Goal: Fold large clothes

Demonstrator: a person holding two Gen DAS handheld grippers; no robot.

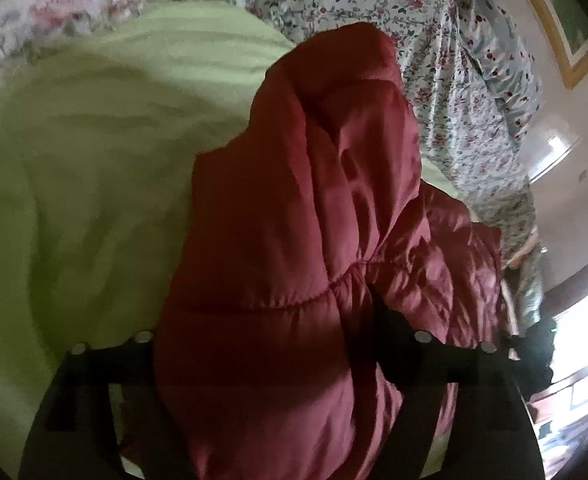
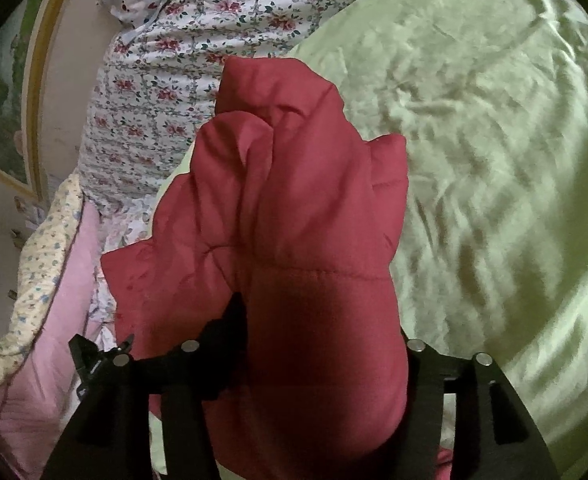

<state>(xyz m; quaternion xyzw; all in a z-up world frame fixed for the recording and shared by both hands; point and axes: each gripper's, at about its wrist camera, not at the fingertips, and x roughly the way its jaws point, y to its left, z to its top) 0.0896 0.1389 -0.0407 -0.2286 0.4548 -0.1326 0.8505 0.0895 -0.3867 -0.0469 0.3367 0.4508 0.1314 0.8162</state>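
Note:
A dark red quilted puffer jacket (image 1: 302,216) hangs bunched over a light green bed sheet (image 1: 78,168). My left gripper (image 1: 278,320) is shut on the jacket; the padded cloth bulges over its fingers and hides the tips. In the right wrist view the same jacket (image 2: 294,208) hangs from my right gripper (image 2: 318,320), which is shut on it; one black finger (image 2: 234,316) shows at the left of the cloth, the other is hidden. The green sheet (image 2: 474,140) spreads to the right below it.
Floral bedding (image 1: 414,40) is piled behind the sheet, also in the right wrist view (image 2: 166,60). A pink quilt with a spotted edge (image 2: 54,280) lies at the left. A framed picture (image 2: 2,100) hangs on the wall. A bright window (image 1: 586,340) is at the right.

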